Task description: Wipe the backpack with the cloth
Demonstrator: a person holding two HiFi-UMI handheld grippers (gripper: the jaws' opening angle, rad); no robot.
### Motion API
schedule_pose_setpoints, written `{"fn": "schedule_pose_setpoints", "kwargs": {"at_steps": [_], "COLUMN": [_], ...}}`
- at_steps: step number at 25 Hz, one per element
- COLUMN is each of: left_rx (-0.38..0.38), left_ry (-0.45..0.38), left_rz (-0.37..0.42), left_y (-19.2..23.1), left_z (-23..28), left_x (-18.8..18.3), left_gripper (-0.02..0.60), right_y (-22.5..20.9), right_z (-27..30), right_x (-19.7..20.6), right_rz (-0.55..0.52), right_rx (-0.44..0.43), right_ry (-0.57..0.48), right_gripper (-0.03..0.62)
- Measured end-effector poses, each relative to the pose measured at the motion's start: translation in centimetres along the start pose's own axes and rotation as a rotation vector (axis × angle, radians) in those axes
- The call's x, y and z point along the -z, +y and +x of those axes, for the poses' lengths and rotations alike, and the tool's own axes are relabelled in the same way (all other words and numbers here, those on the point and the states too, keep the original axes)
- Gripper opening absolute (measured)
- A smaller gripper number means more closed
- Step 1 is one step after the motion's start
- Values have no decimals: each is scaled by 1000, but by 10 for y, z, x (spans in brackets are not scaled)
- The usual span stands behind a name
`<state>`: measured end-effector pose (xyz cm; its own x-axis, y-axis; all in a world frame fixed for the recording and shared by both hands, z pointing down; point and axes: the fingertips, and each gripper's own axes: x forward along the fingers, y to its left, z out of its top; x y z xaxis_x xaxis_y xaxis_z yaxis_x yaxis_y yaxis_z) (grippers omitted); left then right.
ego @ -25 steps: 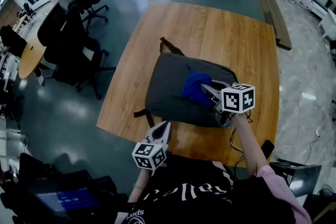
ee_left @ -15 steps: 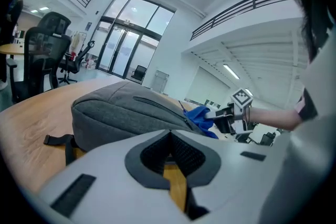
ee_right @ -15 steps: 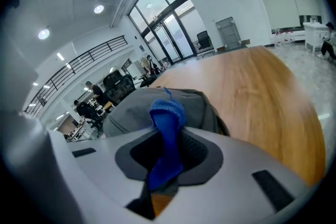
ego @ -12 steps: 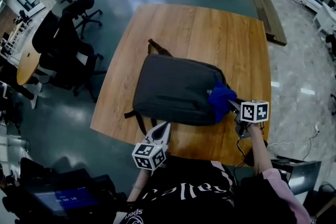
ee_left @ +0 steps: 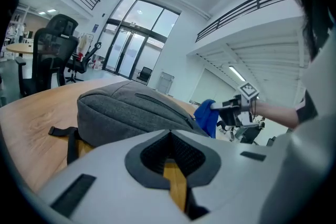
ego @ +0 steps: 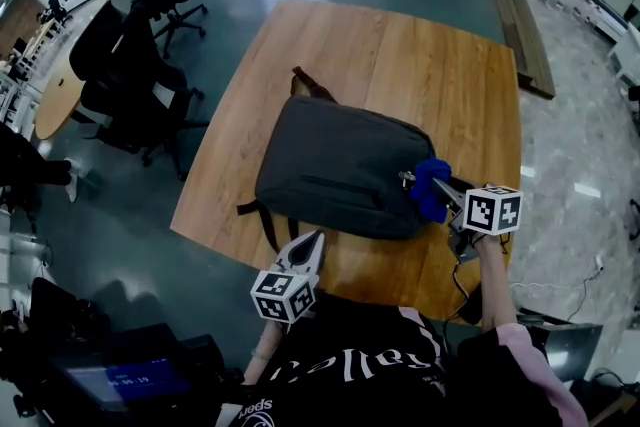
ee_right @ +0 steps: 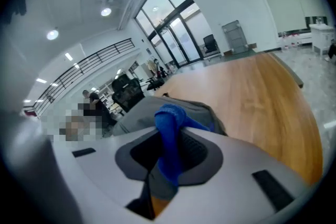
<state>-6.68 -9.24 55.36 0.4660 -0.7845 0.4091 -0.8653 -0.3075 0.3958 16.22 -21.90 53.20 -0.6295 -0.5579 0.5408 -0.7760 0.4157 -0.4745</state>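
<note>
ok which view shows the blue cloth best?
Right gripper view: the blue cloth sits centre frame, pinched between the right gripper's jaws. Head view shows it only as a small bunch at the grey backpack's right edge. Left gripper view catches it small, beyond the backpack.

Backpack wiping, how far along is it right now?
Done: in the last second the cloth swept from the middle of the backpack to its right edge. In hand: the right tool, shut on the cloth, holds it there. Left: no pass seen over the left part; the left tool is shut, empty.
</note>
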Motion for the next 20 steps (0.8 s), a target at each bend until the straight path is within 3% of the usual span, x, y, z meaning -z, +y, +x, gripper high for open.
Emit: {"fn": "schedule_pose_setpoints", "kwargs": {"at_steps": [5, 10, 15, 20], "left_rx": [-10, -21, -36, -44], "left_ry": [-13, -26, -35, -38], "left_rz": [-18, -30, -43, -48], "left_y": [10, 29, 50, 65], "left_z": [-5, -15, -27, -34], "left_x": [-1, -7, -12, -17], "left_gripper": [-2, -2, -2, -2], "right_y": [121, 225, 265, 249], "right_z": [47, 121, 211, 251], "right_x": [-68, -112, -117, -107], "right_rz": [-170, -244, -265, -267], "right_rx": [-212, -369, -373, -300], "right_ry": [-70, -81, 8, 92], "right_gripper": [66, 66, 66, 66]}}
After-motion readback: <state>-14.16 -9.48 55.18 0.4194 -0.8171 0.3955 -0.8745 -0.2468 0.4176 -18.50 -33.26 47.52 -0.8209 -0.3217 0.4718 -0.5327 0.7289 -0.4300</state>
